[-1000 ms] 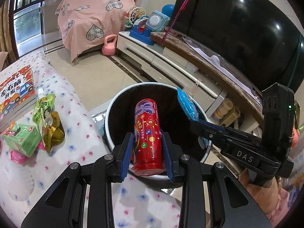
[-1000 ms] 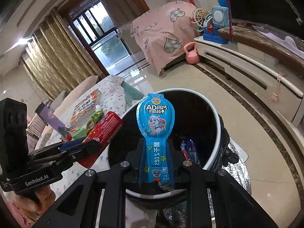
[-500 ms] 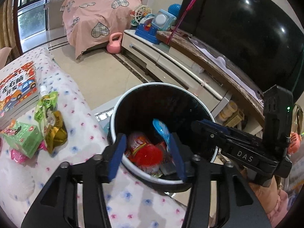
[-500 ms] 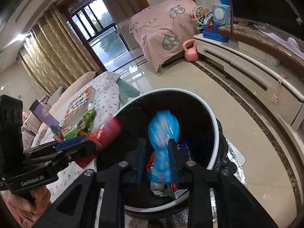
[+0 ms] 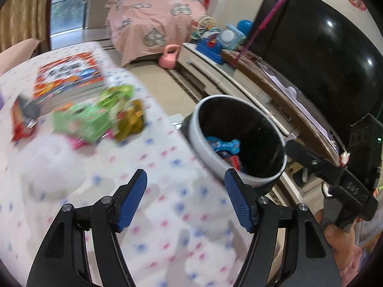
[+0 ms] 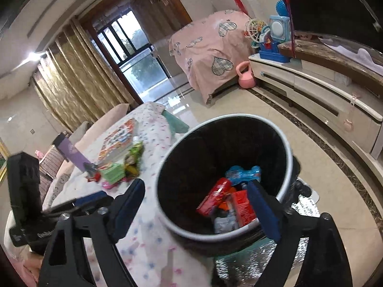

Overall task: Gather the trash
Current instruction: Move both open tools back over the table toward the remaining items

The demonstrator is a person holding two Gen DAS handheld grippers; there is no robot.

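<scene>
Both tools now empty, jaws spread wide: left tool [image 5: 185,179] swung from the bin over the dotted table [image 5: 167,215], right tool [image 6: 196,191] over the bin [image 6: 284,143]. Red can [image 6: 213,201] and blue pouch [image 6: 243,173] dropped inside, no longer gripped. Leftover wrappers [image 5: 95,119] and a book [image 5: 68,74] sit on table. Tiled floor [image 6: 239,105], TV cabinet [image 6: 311,88], pink-covered bed [image 6: 208,47].
</scene>
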